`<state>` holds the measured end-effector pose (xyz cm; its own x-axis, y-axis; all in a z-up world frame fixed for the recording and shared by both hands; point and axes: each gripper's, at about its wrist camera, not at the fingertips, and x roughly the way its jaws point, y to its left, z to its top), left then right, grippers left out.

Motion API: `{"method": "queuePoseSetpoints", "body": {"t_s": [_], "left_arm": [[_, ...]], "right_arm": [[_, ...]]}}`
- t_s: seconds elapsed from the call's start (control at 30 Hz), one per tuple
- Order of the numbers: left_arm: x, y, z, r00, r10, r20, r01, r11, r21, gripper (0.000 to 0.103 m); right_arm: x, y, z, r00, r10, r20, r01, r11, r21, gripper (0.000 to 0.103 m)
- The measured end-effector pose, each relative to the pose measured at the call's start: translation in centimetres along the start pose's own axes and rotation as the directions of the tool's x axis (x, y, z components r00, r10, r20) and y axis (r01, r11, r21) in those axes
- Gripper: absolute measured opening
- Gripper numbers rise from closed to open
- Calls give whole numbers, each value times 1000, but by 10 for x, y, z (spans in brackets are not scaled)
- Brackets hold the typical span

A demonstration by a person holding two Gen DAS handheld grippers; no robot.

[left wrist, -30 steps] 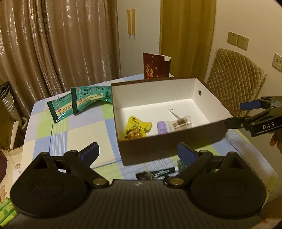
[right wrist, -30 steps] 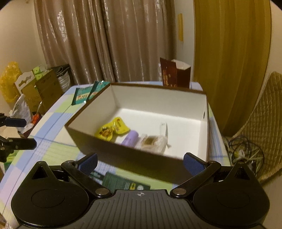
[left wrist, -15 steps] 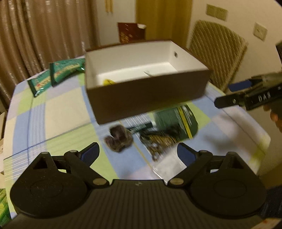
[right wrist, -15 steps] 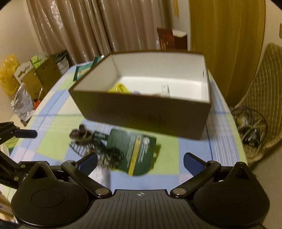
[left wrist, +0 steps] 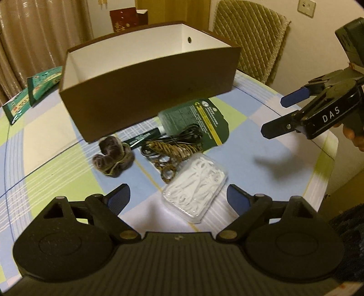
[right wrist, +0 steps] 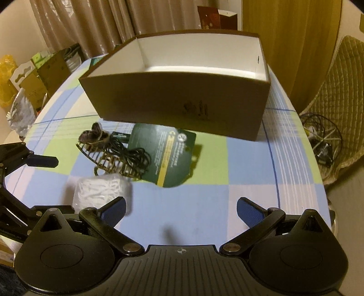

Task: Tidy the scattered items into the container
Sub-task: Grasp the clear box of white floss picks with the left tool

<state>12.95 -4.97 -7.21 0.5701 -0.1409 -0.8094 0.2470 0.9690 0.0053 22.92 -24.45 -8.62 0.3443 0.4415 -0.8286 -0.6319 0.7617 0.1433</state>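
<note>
A brown box (left wrist: 147, 91) (right wrist: 182, 98) with white inside stands mid-table. In front of it lie a green card pack (left wrist: 198, 118) (right wrist: 170, 157), a black cable (left wrist: 182, 136), a striped hair claw (left wrist: 173, 148) (right wrist: 113, 164), a brown furry scrunchie (left wrist: 111, 154) (right wrist: 93, 134) and a clear pack of white floss picks (left wrist: 195, 186) (right wrist: 100, 191). My left gripper (left wrist: 177, 195) hangs low over the floss pack, jaws closing, the pack's near end between the fingertips and untouched. My right gripper (right wrist: 182, 208) (left wrist: 282, 115) stands open to the right, nothing between its fingers.
Two green packets (left wrist: 38, 84) lie at the table's far left. A quilted chair (left wrist: 250, 38) and a dark red bag (left wrist: 127, 20) stand behind the box. The table edge runs close on the right. Cardboard boxes (right wrist: 34, 79) and floor cables (right wrist: 323, 141) flank the table.
Both grippers have sunk and tipped downward. The box's contents dropped out of sight behind its front wall, and the scattered items in front came into view, close below the left gripper.
</note>
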Motion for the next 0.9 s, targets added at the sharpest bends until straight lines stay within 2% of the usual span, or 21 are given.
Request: {"method": "queuePoseSetpoints", "body": {"t_s": [0.23, 0.5, 0.53, 0.57, 0.77, 0.9], "left_arm": [[21, -9, 3, 999, -46, 5, 46, 994, 98, 84], [48, -17, 2, 998, -57, -22, 60, 981, 182, 72], [49, -18, 0, 999, -46, -19, 49, 980, 193, 68], [50, -19, -2, 999, -38, -18, 40, 978, 203, 60], [42, -20, -13, 997, -66, -38, 73, 974, 216, 52], [36, -20, -20, 995, -79, -58, 89, 977, 195, 53]], "right_arm": [[1, -11, -4, 1000, -25, -19, 26, 999, 37, 101], [3, -21, -11, 998, -47, -45, 50, 996, 70, 101], [3, -21, -12, 998, -49, -47, 52, 996, 72, 101], [4, -21, -12, 998, -50, -49, 54, 996, 73, 101], [7, -21, -11, 997, -49, -56, 53, 996, 77, 101], [10, -19, -8, 998, -43, -56, 47, 997, 68, 101]]}}
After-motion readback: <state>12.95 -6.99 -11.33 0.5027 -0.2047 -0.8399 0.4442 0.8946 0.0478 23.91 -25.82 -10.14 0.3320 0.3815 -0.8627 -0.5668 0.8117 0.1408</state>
